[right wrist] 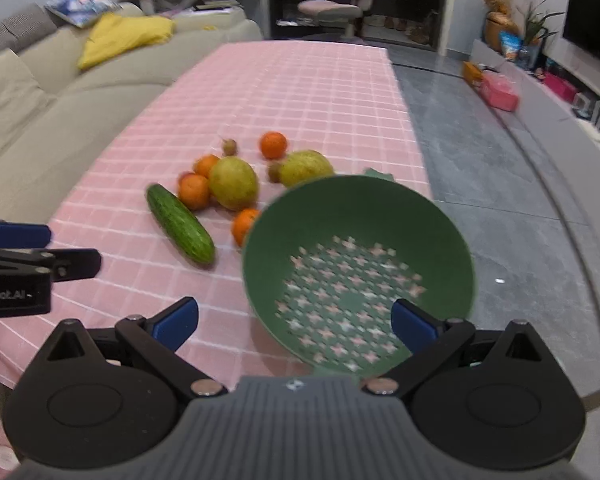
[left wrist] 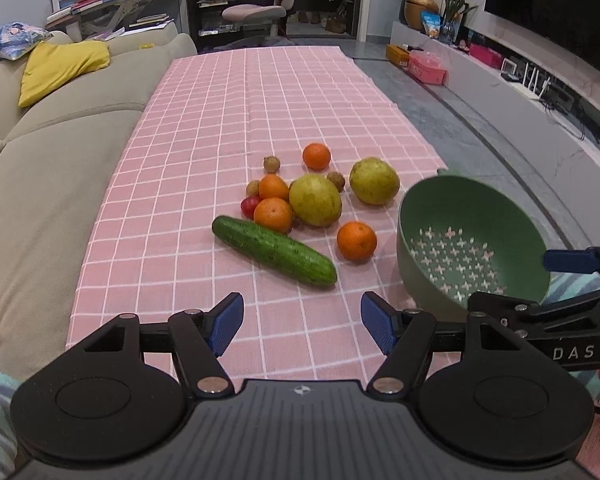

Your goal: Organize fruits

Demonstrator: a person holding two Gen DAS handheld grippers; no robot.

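A green colander bowl sits tilted at the right edge of the pink checked tablecloth; it also shows in the right wrist view. Left of it lie a cucumber, several oranges, two yellow-green pears, a small red fruit and a few small brown fruits. My left gripper is open and empty, just short of the cucumber. My right gripper is open, with the bowl's near rim between its fingers; I cannot tell whether they touch it.
A beige sofa with a yellow cushion runs along the table's left side. Grey floor and a low ledge with boxes and plants lie to the right. A desk, a chair and shelves stand at the back.
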